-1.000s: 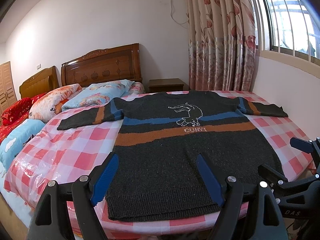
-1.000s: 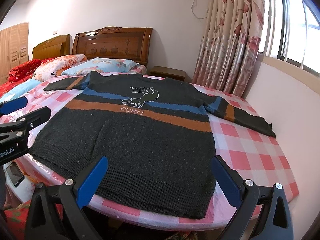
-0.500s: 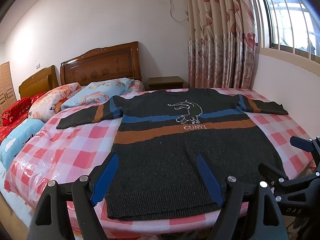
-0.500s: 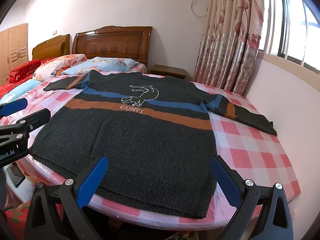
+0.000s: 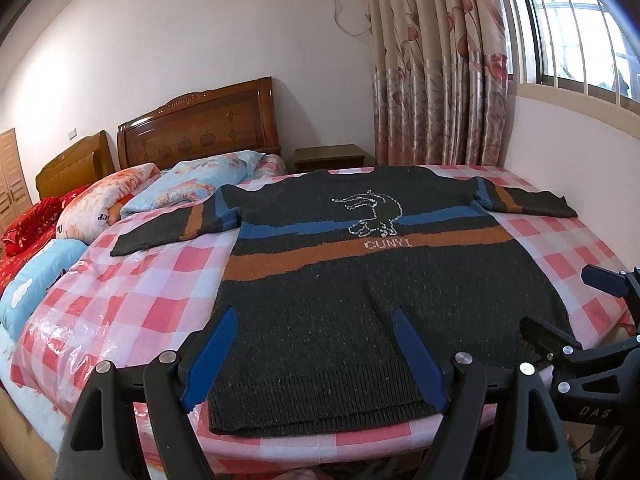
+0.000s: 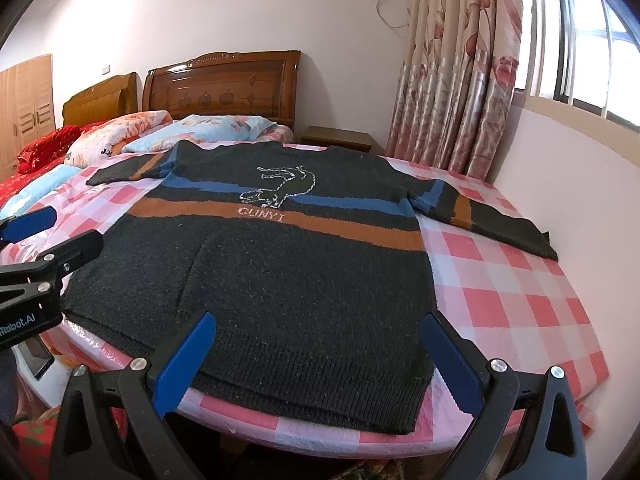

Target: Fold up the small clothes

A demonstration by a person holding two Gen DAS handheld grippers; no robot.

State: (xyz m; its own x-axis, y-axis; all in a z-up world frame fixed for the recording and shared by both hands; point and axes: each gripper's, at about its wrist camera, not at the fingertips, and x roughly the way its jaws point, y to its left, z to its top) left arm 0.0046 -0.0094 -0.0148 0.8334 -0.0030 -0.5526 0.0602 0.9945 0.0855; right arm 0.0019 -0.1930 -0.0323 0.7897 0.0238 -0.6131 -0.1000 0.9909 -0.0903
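Note:
A dark grey knitted sweater (image 5: 360, 300) with blue and orange stripes and a white animal outline lies flat, face up, sleeves spread, on a round table with a pink checked cloth (image 5: 132, 300). It also shows in the right wrist view (image 6: 280, 280). My left gripper (image 5: 314, 352) is open and empty, just above the sweater's hem at its left half. My right gripper (image 6: 316, 356) is open and empty, above the hem at its right half. The right gripper also shows at the right edge of the left wrist view (image 5: 568, 308).
A bed with several pillows (image 5: 192, 188) and a wooden headboard (image 5: 200, 132) stands behind the table. A nightstand (image 5: 330, 156) and flowered curtains (image 5: 436, 72) are at the back. A white wall (image 6: 580, 184) runs close along the table's right side.
Both grippers have shifted slightly forward and a little lower toward the hem. The sweater has not moved. Both stay open.

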